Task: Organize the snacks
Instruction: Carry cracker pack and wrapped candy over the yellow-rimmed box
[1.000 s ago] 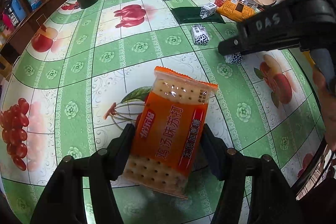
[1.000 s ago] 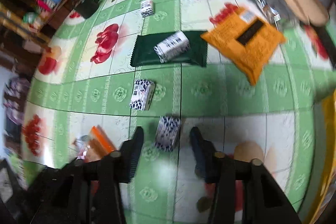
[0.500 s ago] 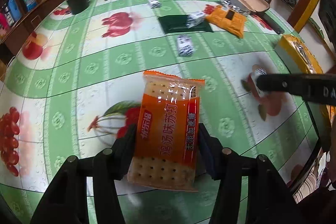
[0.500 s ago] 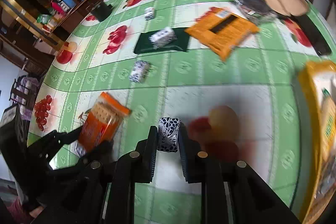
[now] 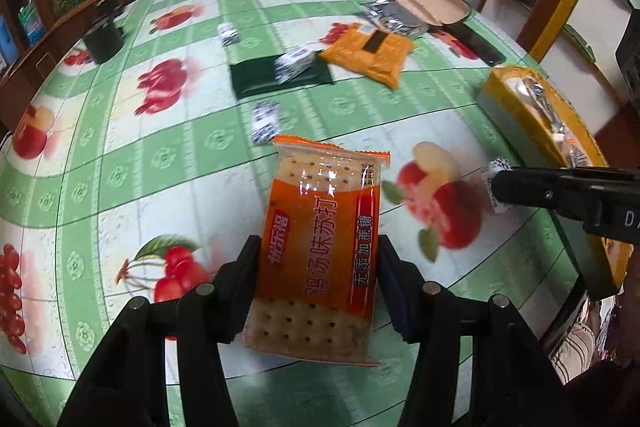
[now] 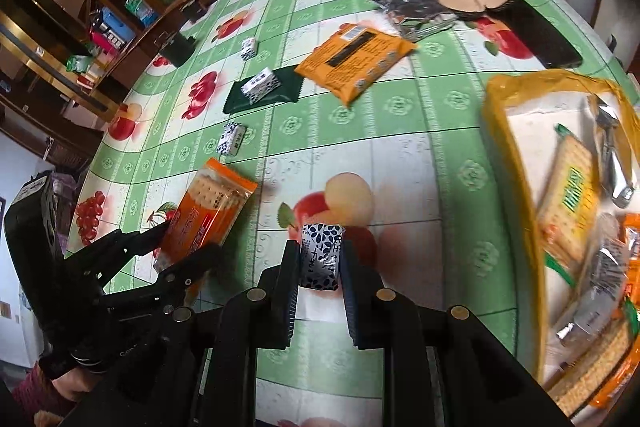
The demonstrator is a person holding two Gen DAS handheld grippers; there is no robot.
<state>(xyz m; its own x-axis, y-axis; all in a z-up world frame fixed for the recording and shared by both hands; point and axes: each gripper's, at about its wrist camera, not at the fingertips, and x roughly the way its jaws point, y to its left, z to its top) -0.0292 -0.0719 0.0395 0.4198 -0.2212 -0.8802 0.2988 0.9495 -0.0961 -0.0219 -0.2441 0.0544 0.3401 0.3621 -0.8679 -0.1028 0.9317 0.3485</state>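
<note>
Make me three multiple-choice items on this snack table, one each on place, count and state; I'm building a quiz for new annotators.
1. Where does the yellow tray sit relative to the right hand-held gripper?
A. to its right
B. to its left
C. behind the black cup

2. How many small blue-patterned packets lie loose on the table?
A. one
B. three
C. six

3. What is the state of the left hand-held gripper?
A. open and empty
B. shut on the orange cracker pack
C. shut on a bottle

Key: 1 A, the tray fills the right edge of the right wrist view. 2 B, packets at and. 3 B, both pads press the pack's sides.
</note>
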